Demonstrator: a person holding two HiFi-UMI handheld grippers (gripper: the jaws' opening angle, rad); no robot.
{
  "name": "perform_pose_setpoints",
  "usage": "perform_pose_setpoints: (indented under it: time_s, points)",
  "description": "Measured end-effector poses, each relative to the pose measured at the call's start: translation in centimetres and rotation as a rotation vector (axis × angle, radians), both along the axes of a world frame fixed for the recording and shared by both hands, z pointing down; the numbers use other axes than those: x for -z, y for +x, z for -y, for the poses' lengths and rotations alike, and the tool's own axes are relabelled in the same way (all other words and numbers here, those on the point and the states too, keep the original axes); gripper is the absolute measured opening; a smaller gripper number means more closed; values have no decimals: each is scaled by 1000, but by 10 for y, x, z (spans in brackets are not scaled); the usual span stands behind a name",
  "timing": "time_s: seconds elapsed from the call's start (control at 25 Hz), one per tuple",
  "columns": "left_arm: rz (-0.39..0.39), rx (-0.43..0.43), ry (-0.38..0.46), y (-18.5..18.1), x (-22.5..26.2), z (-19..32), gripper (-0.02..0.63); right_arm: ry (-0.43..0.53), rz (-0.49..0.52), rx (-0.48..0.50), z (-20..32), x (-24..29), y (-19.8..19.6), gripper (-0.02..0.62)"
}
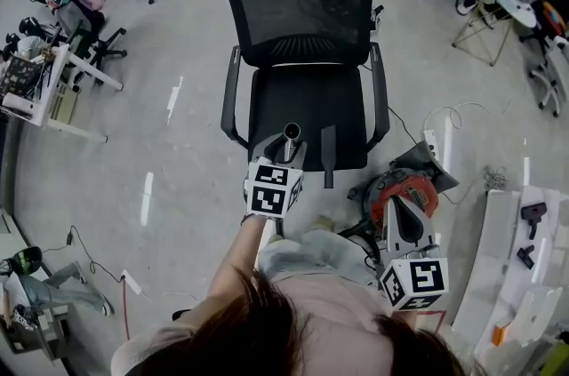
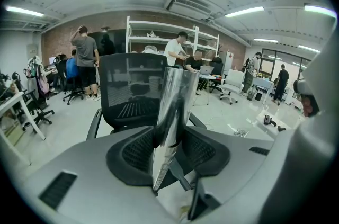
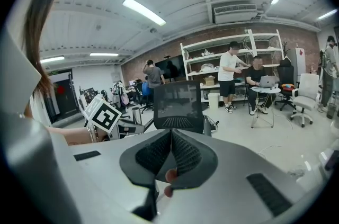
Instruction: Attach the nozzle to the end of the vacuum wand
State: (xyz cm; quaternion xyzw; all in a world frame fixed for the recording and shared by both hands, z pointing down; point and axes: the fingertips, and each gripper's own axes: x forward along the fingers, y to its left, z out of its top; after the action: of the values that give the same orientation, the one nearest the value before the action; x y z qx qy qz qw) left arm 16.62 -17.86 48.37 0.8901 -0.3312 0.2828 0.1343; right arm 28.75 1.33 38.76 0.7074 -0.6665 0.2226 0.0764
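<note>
A shiny metal vacuum wand [image 2: 175,106] stands nearly upright between the pads of my left gripper [image 2: 169,149], which press on it from both sides. From the head view the wand's open top end [image 1: 291,132] shows just above my left gripper [image 1: 286,154], at the front edge of a black office chair [image 1: 307,103]. A narrow black piece [image 1: 329,155], perhaps the nozzle, lies on the seat's front edge to the right of the wand. My right gripper [image 3: 170,151] is shut with nothing between its pads; it hangs over a red vacuum body [image 1: 397,192] on the floor.
The chair's mesh back [image 2: 130,90] stands straight ahead. A cable [image 1: 453,112] lies on the floor at the right, beside white furniture [image 1: 502,241]. Desks, other chairs and several people fill the far side of the room.
</note>
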Motion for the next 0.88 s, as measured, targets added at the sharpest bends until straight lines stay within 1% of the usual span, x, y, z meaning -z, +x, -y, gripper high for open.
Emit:
perform_pose_setpoints:
  time_s: [0.2,0.44,0.68,0.88]
  points:
    - [8,-2,7,4,-1,4,152,-3,3,-11,-1,-2,4,26]
    - [58,-1,52,6,-8,10,152,-10,19,-7,0,-7,2,26]
    - [48,-3,69,3,-5,13,153,-27,73,13,7,-21,1,28]
    - [41,-7,69,1,-7,14,153,-50,116,25,13,-41,3,28]
